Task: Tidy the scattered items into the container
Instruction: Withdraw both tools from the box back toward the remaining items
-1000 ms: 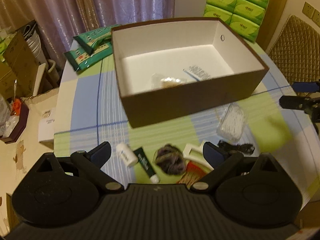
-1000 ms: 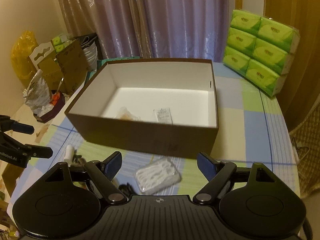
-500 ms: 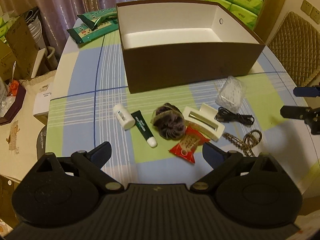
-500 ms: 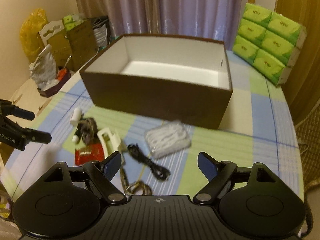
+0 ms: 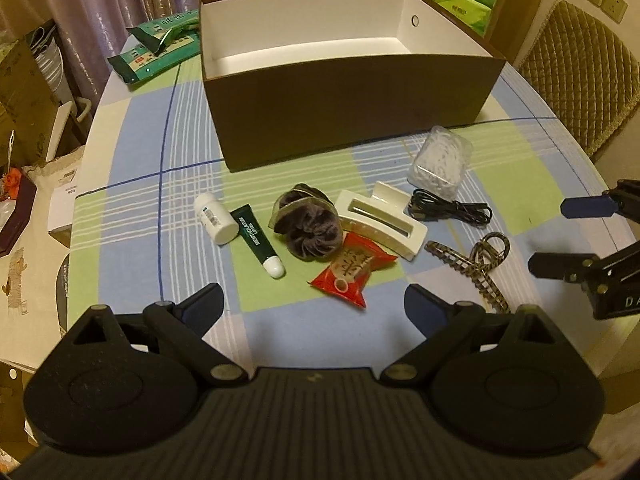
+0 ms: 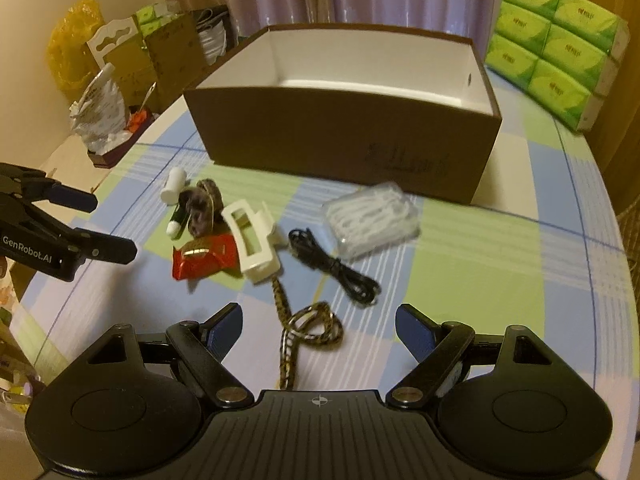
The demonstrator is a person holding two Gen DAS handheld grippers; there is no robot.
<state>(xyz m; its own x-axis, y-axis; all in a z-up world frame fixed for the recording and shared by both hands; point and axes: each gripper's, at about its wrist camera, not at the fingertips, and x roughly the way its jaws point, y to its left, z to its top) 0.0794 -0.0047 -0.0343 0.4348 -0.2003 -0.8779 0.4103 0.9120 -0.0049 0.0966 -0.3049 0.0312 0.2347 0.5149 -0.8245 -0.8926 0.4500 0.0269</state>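
We're low over the checked tablecloth (image 5: 132,152) now, and both tools have their jaws spread wide with nothing between them. Our left gripper (image 5: 314,300) sits at the bottom of its own view, framing the red snack packet (image 5: 354,270) just above it, which looks like the likeliest first pick on that side. Our right gripper (image 6: 318,326) hangs over the patterned hair claw (image 6: 306,330), which lies between its fingers at the lower centre of the right view, untouched.

The brown box (image 5: 352,92) fills the upper middle of both views, open side up, so anything lifted only needs a short carry over its near wall. From here we can't see its floor.

The clutter lies in a band in front of that wall: white pill bottle (image 5: 214,218) and green tube (image 5: 256,240) at centre left, dark scrunchie (image 5: 310,228) touching the white hair clip (image 5: 380,222), black cable (image 5: 450,210) and clear swab box (image 5: 440,158) to the right. They're bunched close, so wide jaws risk nudging neighbours.
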